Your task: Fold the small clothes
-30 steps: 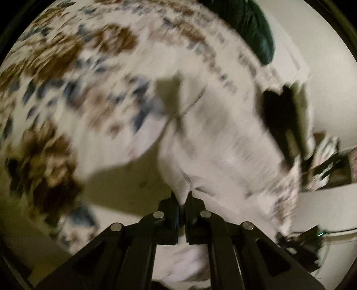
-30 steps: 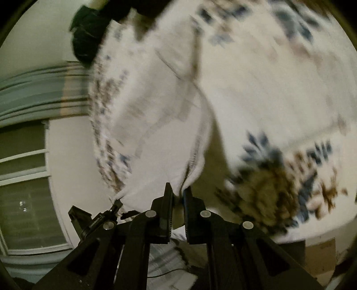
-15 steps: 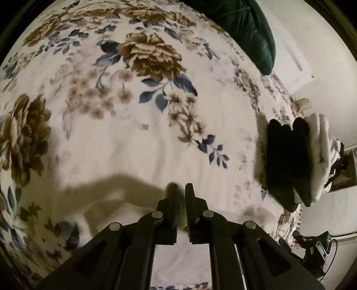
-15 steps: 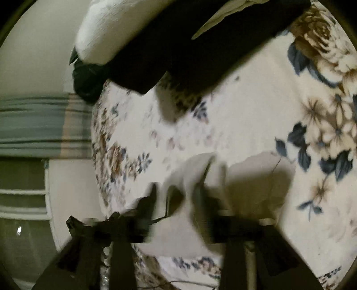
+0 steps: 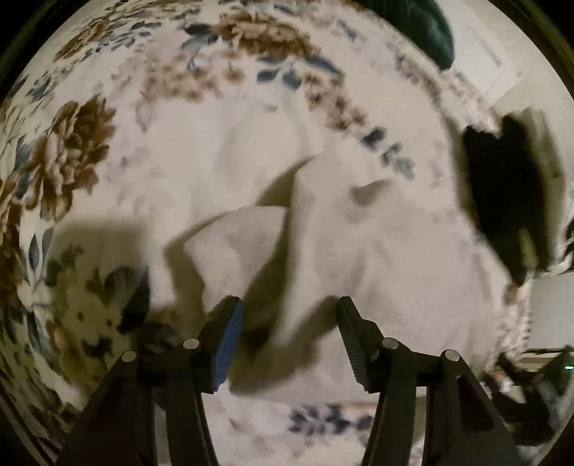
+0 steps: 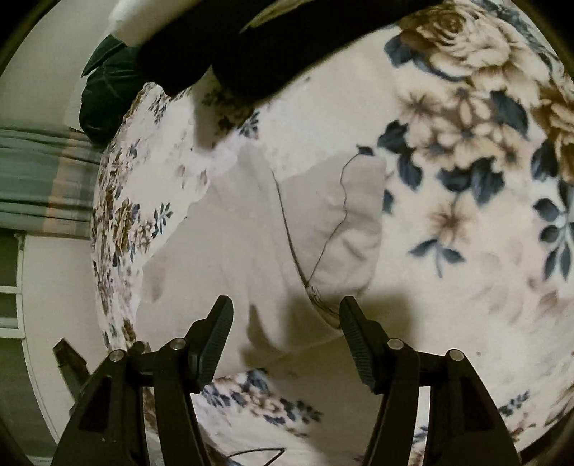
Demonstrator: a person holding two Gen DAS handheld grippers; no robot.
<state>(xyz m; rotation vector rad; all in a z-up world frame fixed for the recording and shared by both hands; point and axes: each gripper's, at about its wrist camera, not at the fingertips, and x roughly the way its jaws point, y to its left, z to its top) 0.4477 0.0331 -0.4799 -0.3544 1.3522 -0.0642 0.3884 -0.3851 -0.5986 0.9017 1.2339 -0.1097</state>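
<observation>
Left wrist view first: the left gripper (image 5: 288,315) hangs over the flowered blanket (image 5: 89,150), its jaws just opening and now standing apart, pads pressing on nothing. The white garment (image 5: 358,258) lies on the blanket right under and ahead of them, a raised fold of it running from between the fingers up and slightly right, away from the camera. The picture is blurred, so the garment's full outline is hard to read. Off to the right, near the blanket's edge, sits a pile of dark clothes (image 5: 502,193), and a dark green pillow (image 5: 427,32) shows at the top.

Over to the right wrist view, much sharper: the right gripper (image 6: 287,315) is spread wide too, gripping nothing. The white garment (image 6: 251,233) lies flat on the blanket (image 6: 448,215) between and beyond the fingers, its long axis running from the gripper up and a bit left, with a dark seam line curving along it. A loose flap folds out to the right. The dark clothes (image 6: 251,46) cross the top, the green pillow (image 6: 104,96) at upper left.
</observation>
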